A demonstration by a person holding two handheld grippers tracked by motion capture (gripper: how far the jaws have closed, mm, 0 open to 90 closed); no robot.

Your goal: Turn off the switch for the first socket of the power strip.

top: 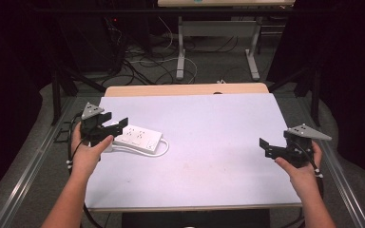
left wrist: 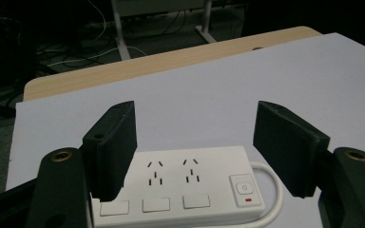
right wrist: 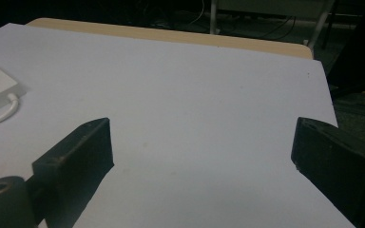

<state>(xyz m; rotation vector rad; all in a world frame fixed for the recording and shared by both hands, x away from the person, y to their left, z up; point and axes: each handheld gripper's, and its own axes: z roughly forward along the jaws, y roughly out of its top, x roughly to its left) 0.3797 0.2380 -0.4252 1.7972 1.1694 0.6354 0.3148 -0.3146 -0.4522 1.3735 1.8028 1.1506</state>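
One white power strip [top: 138,137] lies on the left part of the table [top: 209,123], on its pale sheet. In the left gripper view the strip [left wrist: 180,183] shows two socket groups, three blank white rectangular covers in a row below them, and one rocker switch [left wrist: 244,189] with one small red mark. One white cable [top: 147,151] leaves the strip and curls in a loop along its near side.

Far left: the left gripper [top: 116,127], held in the person's left hand [top: 86,154], carries one grey three-cornered plate [top: 91,111] on top. It sits just at the near left end of the strip. Its two black jaws stand spread; in the left gripper view [left wrist: 195,147] they frame the strip without pressing on it, and nothing is pinched between them.

Centre: bare pale sheet, with the wooden table edge [top: 185,89] showing beyond it.

Far right: the right gripper [top: 264,146], held in the person's right hand [top: 300,167], also carries one grey plate [top: 308,132]. It is well apart from the strip, near the right edge of the table. In the right gripper view [right wrist: 202,147] its two jaws stand wide apart over the bare sheet, holding nothing.
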